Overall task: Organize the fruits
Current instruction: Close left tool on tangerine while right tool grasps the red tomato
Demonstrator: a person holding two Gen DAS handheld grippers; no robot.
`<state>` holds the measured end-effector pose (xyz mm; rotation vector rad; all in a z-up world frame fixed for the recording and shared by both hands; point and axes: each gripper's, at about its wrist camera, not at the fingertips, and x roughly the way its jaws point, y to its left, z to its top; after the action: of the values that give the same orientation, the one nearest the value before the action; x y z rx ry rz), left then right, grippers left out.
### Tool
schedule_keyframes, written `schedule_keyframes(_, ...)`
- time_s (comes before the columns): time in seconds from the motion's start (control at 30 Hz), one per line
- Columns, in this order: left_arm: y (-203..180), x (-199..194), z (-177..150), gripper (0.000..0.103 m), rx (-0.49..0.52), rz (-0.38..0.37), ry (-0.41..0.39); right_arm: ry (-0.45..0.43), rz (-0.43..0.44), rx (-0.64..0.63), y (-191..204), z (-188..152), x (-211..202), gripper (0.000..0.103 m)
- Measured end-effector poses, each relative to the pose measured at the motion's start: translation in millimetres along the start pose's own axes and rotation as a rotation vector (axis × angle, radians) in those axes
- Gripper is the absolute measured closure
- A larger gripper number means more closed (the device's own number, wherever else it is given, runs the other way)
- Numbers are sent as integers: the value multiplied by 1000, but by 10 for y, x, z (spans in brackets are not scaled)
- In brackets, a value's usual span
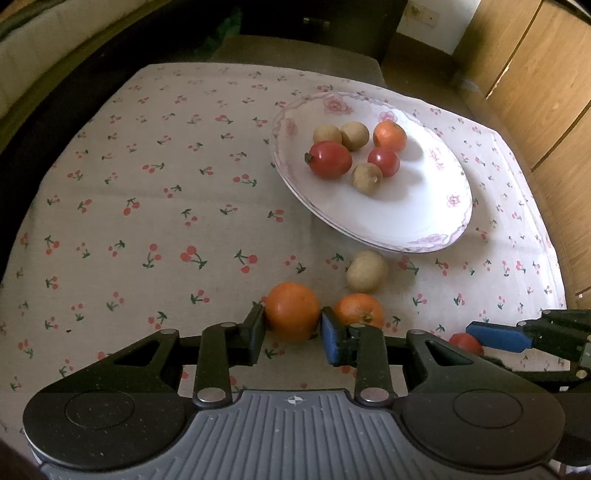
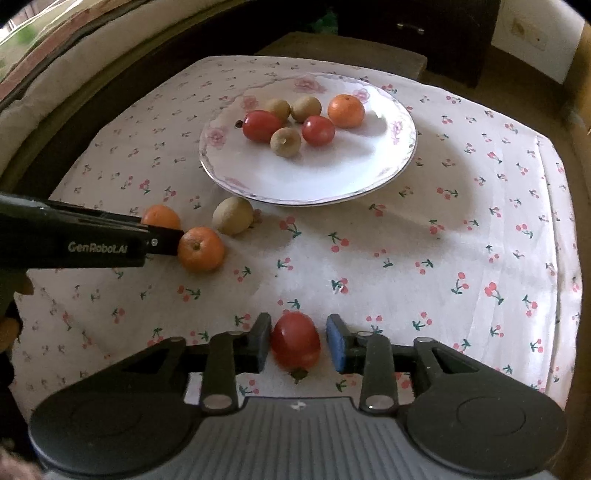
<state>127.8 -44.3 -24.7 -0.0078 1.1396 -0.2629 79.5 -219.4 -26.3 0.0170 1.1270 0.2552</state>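
Observation:
A white floral plate [image 1: 424, 218] [image 2: 314, 181] holds two red tomatoes, three brown longans and a small orange. On the cloth lie two oranges, a longan [image 1: 366, 270] [image 2: 233, 215] and a red tomato. My left gripper [image 1: 293, 325] has its pads touching both sides of one orange [image 1: 291, 311] [image 2: 161, 217]; the other orange [image 1: 358, 309] [image 2: 201, 249] sits just right of it. My right gripper [image 2: 298, 341] straddles the tomato [image 2: 295, 341] [image 1: 466, 341] with a gap on its right side.
The table has a cherry-print cloth [image 1: 147, 221] [image 2: 461, 240]. Wooden cabinet panels [image 1: 535, 92] stand to the right. A dark cabinet [image 2: 406, 29] stands beyond the far edge. A pale sofa edge [image 2: 55, 92] runs along the left.

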Motion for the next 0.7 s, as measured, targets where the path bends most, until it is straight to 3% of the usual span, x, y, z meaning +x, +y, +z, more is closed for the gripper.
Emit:
schedule_keyframes(0.1,6,-2,2,62,-2,0,0,-7,12,-5,24,-26,-5,53)
schedule_keyframes(0.17,11,-2,3,62,-4,1,-1,-4,35,-10,48,-42,7,31)
schedule_keyframes(0.2,15,-2,5,62,-6,-1,-1,0,43,-9,58,-53,21,26)
schedule_keyframes(0.3,14,0,9,61,-7,-1,-1,-4,28,-26,95,-68,28,24)
schedule_keyframes(0.47,23,3,21,60,-17,-3,-4,-15,-31,-15,33,-83,-33,59)
schedule_keyframes(0.6,25,10,40,62,-25,2,-8,-18,-68,-29,31,-110,-63,72)
schedule_keyframes(0.7,16,16,48,62,-26,9,-13,-15,-74,-45,56,-115,-72,73)
